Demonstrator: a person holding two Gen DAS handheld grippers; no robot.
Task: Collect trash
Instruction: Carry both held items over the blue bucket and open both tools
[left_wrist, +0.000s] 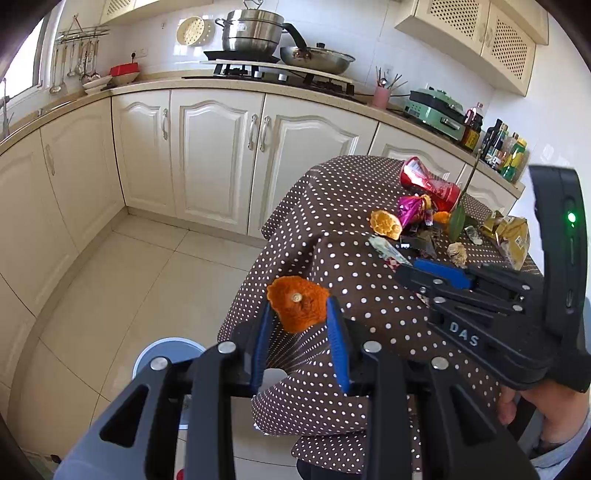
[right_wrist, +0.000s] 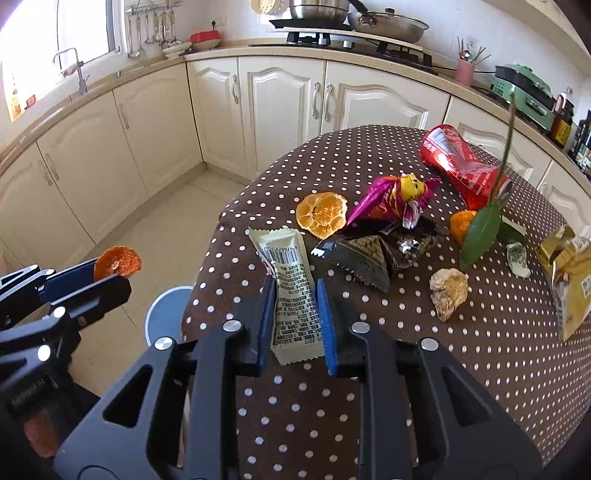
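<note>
Two tools, each gripping one piece of trash.
The left tool (left_wrist: 299, 314) grips an orange peel (left_wrist: 297, 303) beyond the counter (right_wrist: 480, 369) edge; the right tool (right_wrist: 294, 295) has closed on a white wrapper (right_wrist: 290, 288) at that edge.

The left claw (left_wrist: 299, 314) tilts downward, pads clamped. The right claw (right_wrist: 295, 295) also tilts down, pads pressing inward

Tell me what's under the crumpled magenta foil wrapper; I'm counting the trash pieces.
The magenta foil wrapper rests partly on a dark crinkled wrapper; anything beneath their overlap is covered.
</note>
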